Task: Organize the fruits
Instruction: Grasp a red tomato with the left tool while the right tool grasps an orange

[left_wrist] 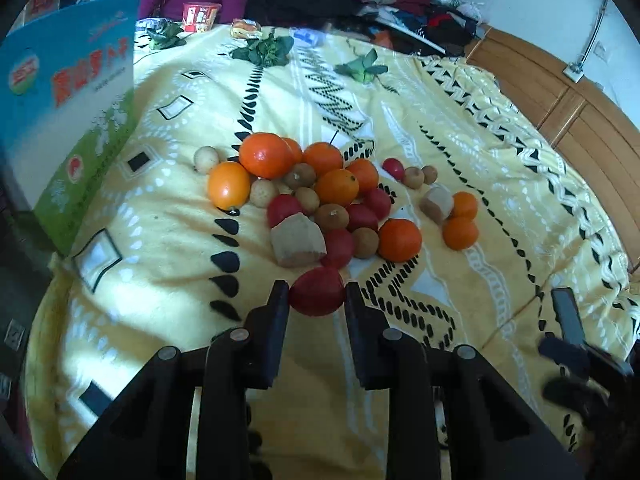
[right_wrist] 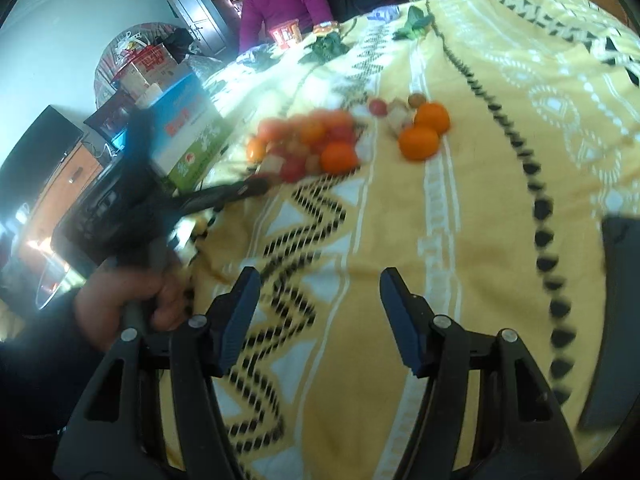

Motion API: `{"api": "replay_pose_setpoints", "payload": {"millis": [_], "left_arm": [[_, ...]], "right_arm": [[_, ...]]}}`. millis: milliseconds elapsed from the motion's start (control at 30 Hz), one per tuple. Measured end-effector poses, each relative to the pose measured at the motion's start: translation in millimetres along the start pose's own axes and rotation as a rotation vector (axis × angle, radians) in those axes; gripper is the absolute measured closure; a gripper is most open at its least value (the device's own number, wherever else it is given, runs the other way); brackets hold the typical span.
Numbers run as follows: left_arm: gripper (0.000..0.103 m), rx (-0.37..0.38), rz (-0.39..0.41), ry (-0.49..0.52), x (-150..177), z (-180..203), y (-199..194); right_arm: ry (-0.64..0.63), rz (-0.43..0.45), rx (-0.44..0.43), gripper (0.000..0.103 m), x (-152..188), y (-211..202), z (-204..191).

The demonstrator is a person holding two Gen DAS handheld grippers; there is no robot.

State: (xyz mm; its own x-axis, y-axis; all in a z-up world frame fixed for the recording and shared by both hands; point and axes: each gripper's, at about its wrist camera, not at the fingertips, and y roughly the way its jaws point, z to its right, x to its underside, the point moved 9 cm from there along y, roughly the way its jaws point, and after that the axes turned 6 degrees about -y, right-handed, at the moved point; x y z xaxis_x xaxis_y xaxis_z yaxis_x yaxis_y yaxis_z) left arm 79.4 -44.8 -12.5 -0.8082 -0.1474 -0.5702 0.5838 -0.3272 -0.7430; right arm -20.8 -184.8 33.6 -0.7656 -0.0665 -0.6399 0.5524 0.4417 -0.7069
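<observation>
Red fruit (left_wrist: 317, 291) clamped in left tongs (left_wrist: 317, 294); right tongs (right_wrist: 320, 280) apart w/ nothing.

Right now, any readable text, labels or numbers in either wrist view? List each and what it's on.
Nothing reads cleanly in either view.
Blue-green carton: large red Chinese characters and a round logo, too blurred to quote.
Same carton, right wrist view: red print, motion-blurred.
Red snack cup: printing, too small.
Red gift box: characters, too small.
Fruit pile: no labels seen.
</observation>
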Motion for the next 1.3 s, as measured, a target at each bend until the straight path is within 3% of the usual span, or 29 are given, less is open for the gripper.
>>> {"api": "replay_pose_setpoints", "payload": {"millis": [367,600,667,800,1067,1167,1300], "left_arm": [[0.075,0.044,0.027,-0.03,-6.4,-0.1,-19.6],[0.075,0.045,0.016,-0.037,-6.9,-3.1,-15.1],[0.075,0.044,0.01,-0.04,-5.9,-3.4,-13.6],[0.075,0.041,0.013,-0.041,-5.7,-1.7,-16.2],[0.075,0.062,0.022,0.011,2.6,10.2,-34.6],[0.075,0.056,-0.013,0.048,18.2,12.1,-13.6],[0.075,0.035,-0.051,0.055,36.4,6.6,11.1]], "right_arm": [[-0.083,-0.048,-0.003,0.04,-66.6,100.4,15.8],[-0.104,-0.098,-0.003,0.04,-68.6,133.5,22.3],[-0.088,-0.095,-0.014,0.043,-67.6,134.7,25.6],[-0.089,-0.094,-0.006,0.062,-66.9,129.7,27.2],[-0.054,-0.034,-0.015,0.062,-44.8,70.1,15.5],[-0.093,-0.073,0.021,0.062,-10.5,62.0,8.8],[-0.086,-0.091,0.034,0.061,5.4,58.2,10.8]]}}
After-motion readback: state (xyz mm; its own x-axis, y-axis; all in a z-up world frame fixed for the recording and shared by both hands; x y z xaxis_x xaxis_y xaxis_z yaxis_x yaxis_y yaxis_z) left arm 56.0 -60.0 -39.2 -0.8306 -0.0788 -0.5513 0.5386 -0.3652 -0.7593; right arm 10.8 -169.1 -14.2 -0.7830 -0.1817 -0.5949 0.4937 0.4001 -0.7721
